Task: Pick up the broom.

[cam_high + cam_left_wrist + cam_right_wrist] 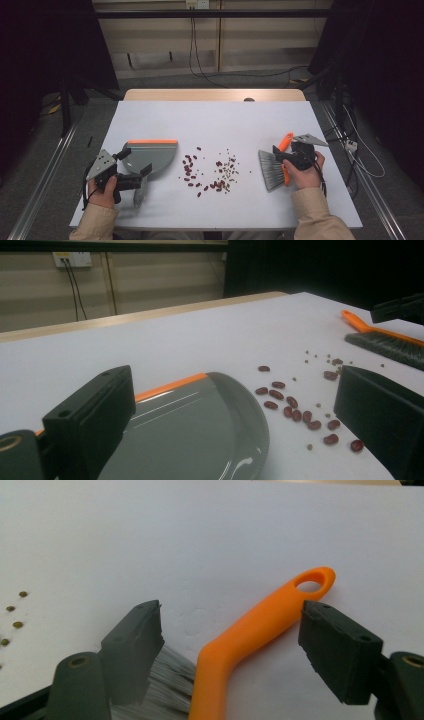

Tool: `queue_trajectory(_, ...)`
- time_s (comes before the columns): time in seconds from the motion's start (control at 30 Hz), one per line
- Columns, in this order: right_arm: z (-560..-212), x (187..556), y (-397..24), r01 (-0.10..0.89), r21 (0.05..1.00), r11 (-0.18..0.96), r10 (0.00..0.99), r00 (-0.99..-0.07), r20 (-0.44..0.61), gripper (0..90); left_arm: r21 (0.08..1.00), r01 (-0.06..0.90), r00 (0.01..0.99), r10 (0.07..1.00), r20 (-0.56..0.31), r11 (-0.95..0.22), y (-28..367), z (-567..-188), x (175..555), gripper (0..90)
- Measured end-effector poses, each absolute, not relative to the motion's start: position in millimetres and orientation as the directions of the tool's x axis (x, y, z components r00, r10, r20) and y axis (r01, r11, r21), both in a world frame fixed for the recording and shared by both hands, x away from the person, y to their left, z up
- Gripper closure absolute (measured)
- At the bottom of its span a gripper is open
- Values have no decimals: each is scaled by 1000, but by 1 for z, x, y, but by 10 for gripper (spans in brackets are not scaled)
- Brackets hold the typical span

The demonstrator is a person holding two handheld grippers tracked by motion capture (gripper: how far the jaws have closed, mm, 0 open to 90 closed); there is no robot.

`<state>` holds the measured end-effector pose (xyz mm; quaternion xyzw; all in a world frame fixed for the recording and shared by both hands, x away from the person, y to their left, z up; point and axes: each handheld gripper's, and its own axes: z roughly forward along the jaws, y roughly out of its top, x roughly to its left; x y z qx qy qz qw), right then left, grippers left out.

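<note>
Lengthwise — brush (pixel 276 164) handle (pixel 250 635) pointing away

Left hand (pixel 103 191) holds left gripper (pixel 131 167) low at the table's (pixel 215 120) near-left, fingers (pixel 90 415) spread wide, pointing right. Right hand (pixel 304 172) grips right gripper (pixel 278 155) at near-right, pointing left; fingers (pixel 137 640) apart, pressing on nothing. Both forearms in beige sleeves (pixel 315 215) enter from the bottom edge.

Orange-handled brush (pixel 276 164) flat beside beans (pixel 210 172)
</note>
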<state>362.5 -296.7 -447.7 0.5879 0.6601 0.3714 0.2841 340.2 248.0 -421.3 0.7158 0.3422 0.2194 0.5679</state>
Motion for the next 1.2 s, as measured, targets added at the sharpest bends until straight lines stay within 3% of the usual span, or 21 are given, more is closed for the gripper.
queue_trajectory(0.2,-452,371,-297,629,777,32,989,-133,67,356,963,243,670,738,-78,-120,248,-422,340,30)
queue_trajectory(0.27,-454,375,-295,661,750,30,985,-149,92,427,962,245,670,738,-80,-118,247,-422,340,30)
queue_trajectory(0.43,-454,379,-293,683,729,45,988,-139,69,446,962,247,669,738,-82,-117,247,-422,341,30)
queue_trajectory(0.87,-450,391,-282,767,636,88,989,-141,33,611,962,247,672,736,-82,-119,247,-422,341,30)
queue_trajectory(1.2,-450,395,-284,785,615,71,990,-133,56,632,961,248,673,735,-80,-123,247,-422,341,30)
